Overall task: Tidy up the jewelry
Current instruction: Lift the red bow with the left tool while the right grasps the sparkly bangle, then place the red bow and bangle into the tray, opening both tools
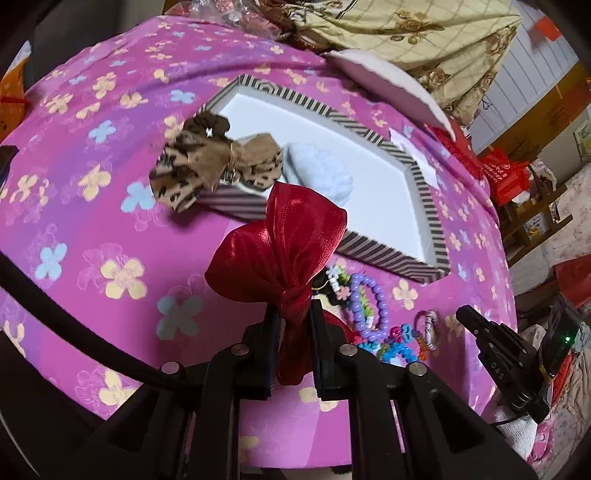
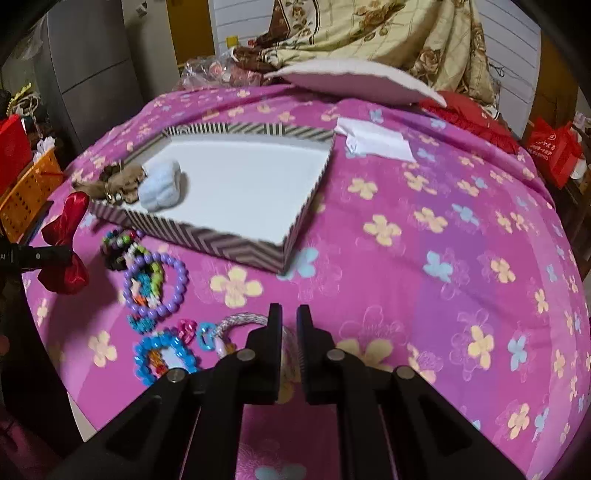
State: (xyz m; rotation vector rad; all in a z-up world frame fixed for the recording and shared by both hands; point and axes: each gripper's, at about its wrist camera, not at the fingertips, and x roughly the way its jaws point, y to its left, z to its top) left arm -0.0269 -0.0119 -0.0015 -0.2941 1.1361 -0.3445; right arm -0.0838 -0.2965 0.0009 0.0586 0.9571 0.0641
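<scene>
My left gripper (image 1: 293,314) is shut on the knot of a red satin bow (image 1: 280,243), which is held up in front of a striped tray (image 1: 384,254) with a white floor. A leopard-print bow (image 1: 207,162) hangs over the tray's near corner, next to a pale blue fluffy scrunchie (image 1: 317,173). Several beaded bracelets (image 2: 155,284) lie on the pink flowered cloth. My right gripper (image 2: 290,325) is shut on a silvery braided bracelet (image 2: 240,319), whose loop sticks out to the left of its fingers. The red bow (image 2: 66,240) also shows at the far left.
A folded white paper (image 2: 376,142) lies right of the tray. Behind it are a white pad (image 2: 354,79) and a floral blanket (image 2: 369,33). An orange basket (image 2: 29,188) and red bags (image 2: 554,147) stand off the round table's edges.
</scene>
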